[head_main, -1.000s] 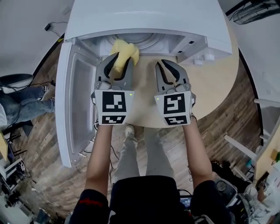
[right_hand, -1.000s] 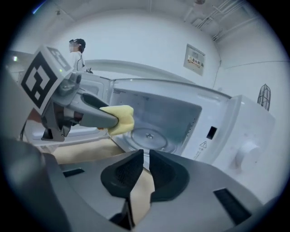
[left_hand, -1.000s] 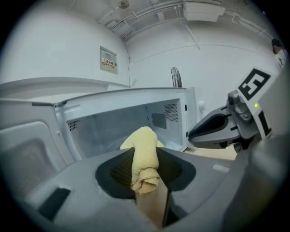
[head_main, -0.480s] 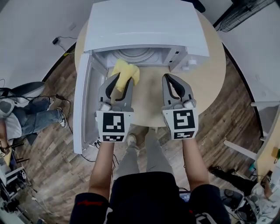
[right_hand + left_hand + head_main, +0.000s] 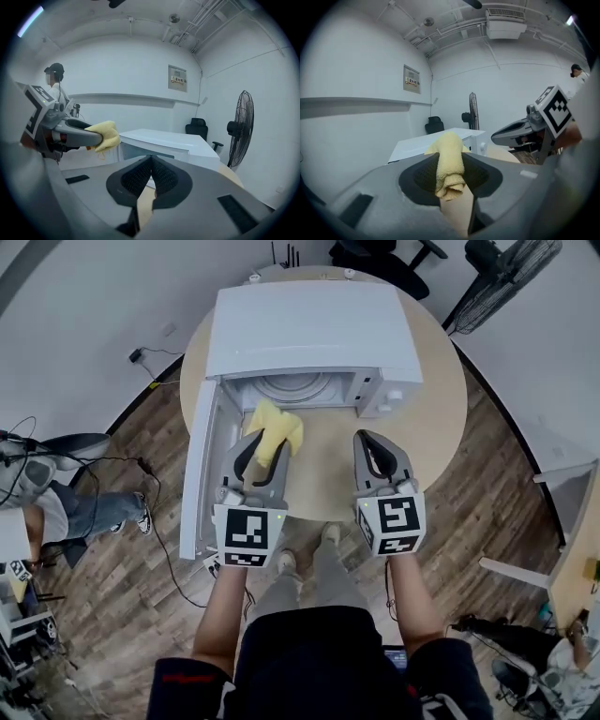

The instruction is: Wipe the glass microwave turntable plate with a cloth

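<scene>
A white microwave stands on a round table with its door swung open to the left. Inside it the glass turntable plate lies in the cavity. My left gripper is shut on a yellow cloth and hangs in front of the open cavity, above the table. In the left gripper view the cloth sits folded between the jaws. My right gripper is shut with nothing in it, level with the left one, to its right. Its pads meet in the right gripper view.
A floor fan and an office chair stand beyond the table. A seated person is at the left on the wood floor, with cables nearby. Another person stands far off in the right gripper view.
Both grippers have risen and drawn back from the microwave, the left one carrying the cloth. The head view now takes in the whole microwave and table.
</scene>
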`<action>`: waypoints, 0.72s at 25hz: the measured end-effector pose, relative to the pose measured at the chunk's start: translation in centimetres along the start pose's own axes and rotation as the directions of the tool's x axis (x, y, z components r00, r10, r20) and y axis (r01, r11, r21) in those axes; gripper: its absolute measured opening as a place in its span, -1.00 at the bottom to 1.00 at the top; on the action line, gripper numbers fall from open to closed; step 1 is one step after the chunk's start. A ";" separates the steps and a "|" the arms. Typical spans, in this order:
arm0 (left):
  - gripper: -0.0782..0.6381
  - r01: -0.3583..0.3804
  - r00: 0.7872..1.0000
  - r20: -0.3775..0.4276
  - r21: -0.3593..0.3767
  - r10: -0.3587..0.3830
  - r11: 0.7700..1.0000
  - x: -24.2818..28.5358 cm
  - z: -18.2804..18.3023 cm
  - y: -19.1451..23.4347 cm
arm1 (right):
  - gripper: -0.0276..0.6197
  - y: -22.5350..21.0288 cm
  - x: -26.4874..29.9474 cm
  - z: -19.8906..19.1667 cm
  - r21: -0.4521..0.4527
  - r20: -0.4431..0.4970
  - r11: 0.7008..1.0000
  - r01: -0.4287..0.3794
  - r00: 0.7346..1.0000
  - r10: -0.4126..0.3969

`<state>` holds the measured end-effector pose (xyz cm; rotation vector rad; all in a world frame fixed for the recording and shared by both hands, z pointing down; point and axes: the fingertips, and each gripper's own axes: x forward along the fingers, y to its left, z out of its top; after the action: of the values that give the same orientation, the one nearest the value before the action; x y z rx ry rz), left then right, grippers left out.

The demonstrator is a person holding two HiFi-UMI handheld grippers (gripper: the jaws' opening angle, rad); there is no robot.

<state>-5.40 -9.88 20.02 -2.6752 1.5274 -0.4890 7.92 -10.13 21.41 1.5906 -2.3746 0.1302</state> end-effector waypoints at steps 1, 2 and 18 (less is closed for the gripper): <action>-0.41 0.001 1.000 0.005 -0.002 -0.001 1.000 -0.6 0.5 -0.1 | -0.88 0.1 -0.5 0.3 -0.001 -0.001 1.000 0.000 1.000 0.000; -0.41 0.003 1.000 0.010 -0.004 -0.003 1.000 -1.1 1.0 -0.3 | -0.88 0.2 -1.0 0.6 -0.003 -0.002 1.000 0.001 1.000 -0.001; -0.41 0.025 0.997 0.074 0.015 -0.026 1.000 -7.1 5.7 -0.3 | -0.88 2.2 -5.4 5.9 -0.024 0.062 1.000 0.004 0.998 -0.002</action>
<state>-6.84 -4.51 12.86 -2.6728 1.4673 -0.3944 6.73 -5.82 14.44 1.6098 -2.4108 0.0518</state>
